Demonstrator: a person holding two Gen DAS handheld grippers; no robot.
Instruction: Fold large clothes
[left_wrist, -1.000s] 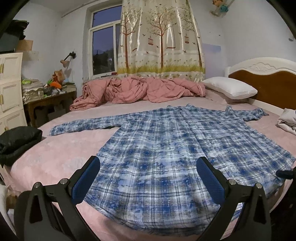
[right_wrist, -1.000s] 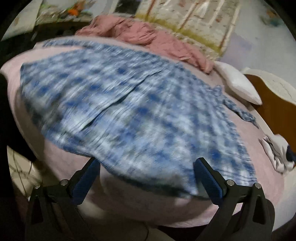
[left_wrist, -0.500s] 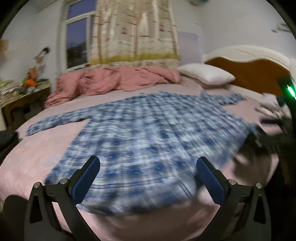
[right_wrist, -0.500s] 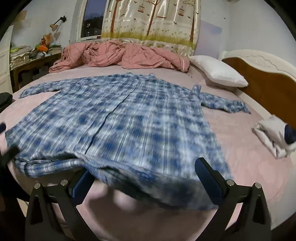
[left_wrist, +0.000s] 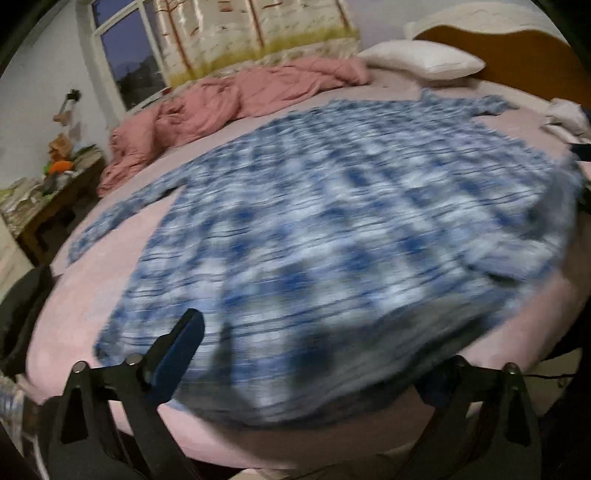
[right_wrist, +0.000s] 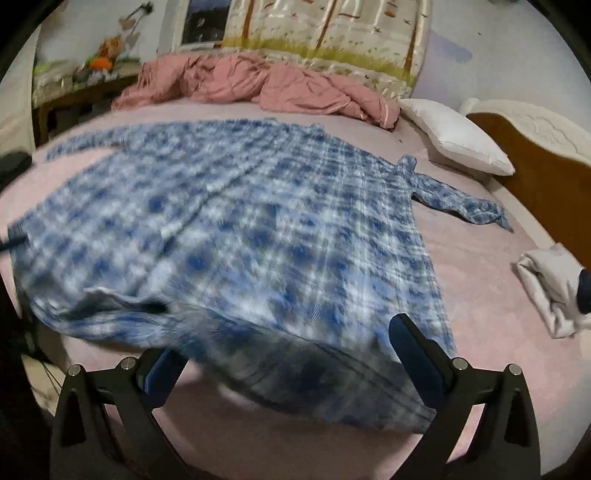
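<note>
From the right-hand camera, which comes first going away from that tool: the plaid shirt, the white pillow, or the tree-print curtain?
1. Plaid shirt, spread on the bed, its hem lying between the right tool's fingers.
2. White pillow, farther back on the right, by the headboard.
3. Tree-print curtain, farthest, hanging behind the bed.

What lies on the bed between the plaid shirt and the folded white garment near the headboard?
Nothing: in the right wrist view, only bare pink sheet separates the plaid shirt from the folded white garment. The shirt's sleeve trails further up, towards the pillow.
</note>
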